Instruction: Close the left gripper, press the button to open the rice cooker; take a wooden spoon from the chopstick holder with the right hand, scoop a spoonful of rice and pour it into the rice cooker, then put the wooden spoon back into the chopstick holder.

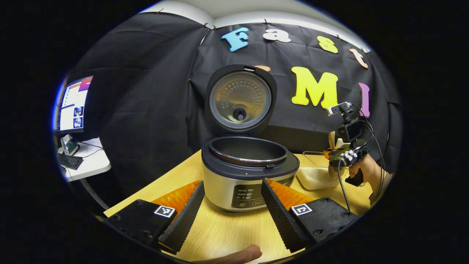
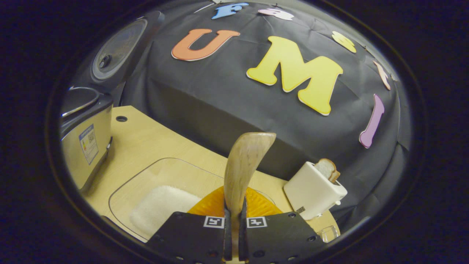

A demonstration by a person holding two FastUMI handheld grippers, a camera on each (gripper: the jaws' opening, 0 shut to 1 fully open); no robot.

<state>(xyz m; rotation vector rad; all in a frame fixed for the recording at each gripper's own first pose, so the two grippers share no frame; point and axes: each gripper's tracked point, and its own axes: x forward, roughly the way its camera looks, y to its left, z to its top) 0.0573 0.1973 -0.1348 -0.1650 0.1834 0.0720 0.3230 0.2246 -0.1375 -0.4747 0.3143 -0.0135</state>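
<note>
Right gripper view — right gripper [image 2: 234, 223] pinches wooden spoon [image 2: 243, 165] at frame centre, above rice [image 2: 161, 207] in clear tray [image 2: 121, 190], lower left. Left gripper [image 1: 229, 205] spread before open rice cooker [image 1: 249, 165]. Risk — thin handle may pivot, spilling grains.

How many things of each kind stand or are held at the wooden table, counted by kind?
Rice cooker, lid open: 1
Clear container of rice: 1
Wooden spoon, held in the right gripper: 1
White toaster: 1
Bread slice in the toaster: 1
Total: 5
</note>
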